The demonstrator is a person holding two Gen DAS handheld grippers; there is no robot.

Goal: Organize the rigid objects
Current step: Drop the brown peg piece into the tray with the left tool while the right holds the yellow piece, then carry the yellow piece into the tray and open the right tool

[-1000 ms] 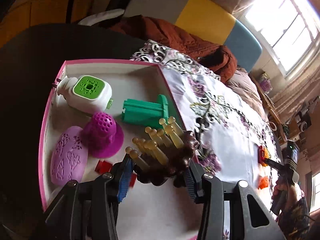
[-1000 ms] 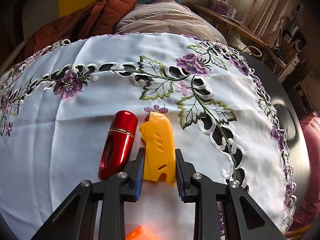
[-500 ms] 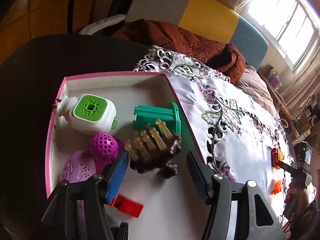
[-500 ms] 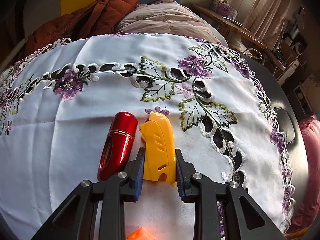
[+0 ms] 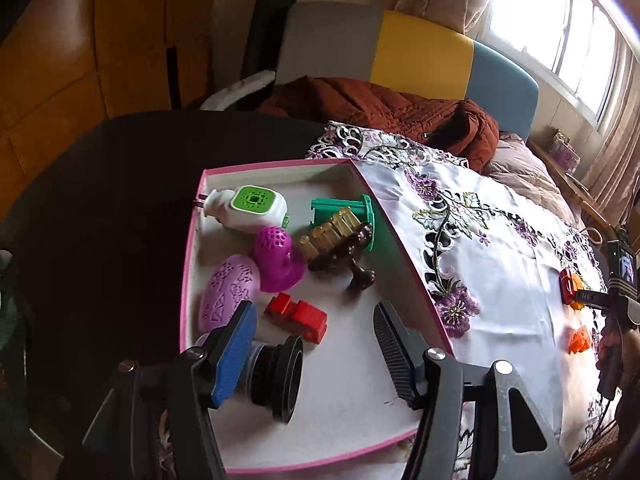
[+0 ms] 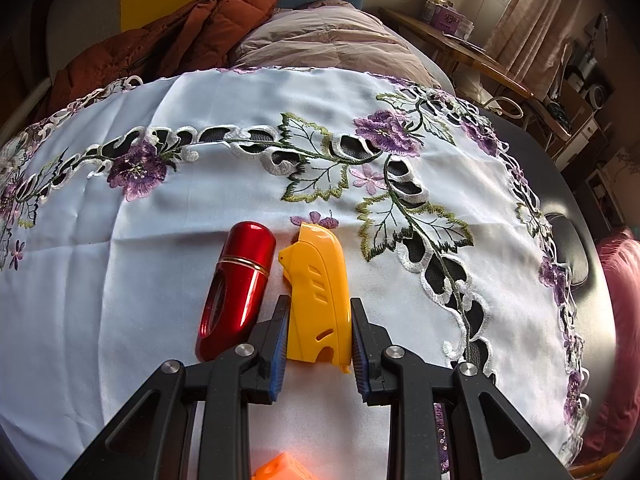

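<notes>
Released a moment ago, the dark brown massager [image 5: 340, 248] with amber pegs now lies in the pink-rimmed tray [image 5: 191, 240], leaning on a green plastic piece [image 5: 366, 216]. Left gripper [image 5: 316, 344] has just spread, nothing between its jaws. Right gripper [image 6: 318, 330] pinches the glossy yellow plastic casing [image 6: 316, 280], seemingly resting on the embroidered cloth [image 6: 120, 280].

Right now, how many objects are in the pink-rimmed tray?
7: white-green device at back left, green stand, wooden massager, purple perforated cone, lilac oval, red block, black lens nearest. The left gripper may hide more.
</notes>
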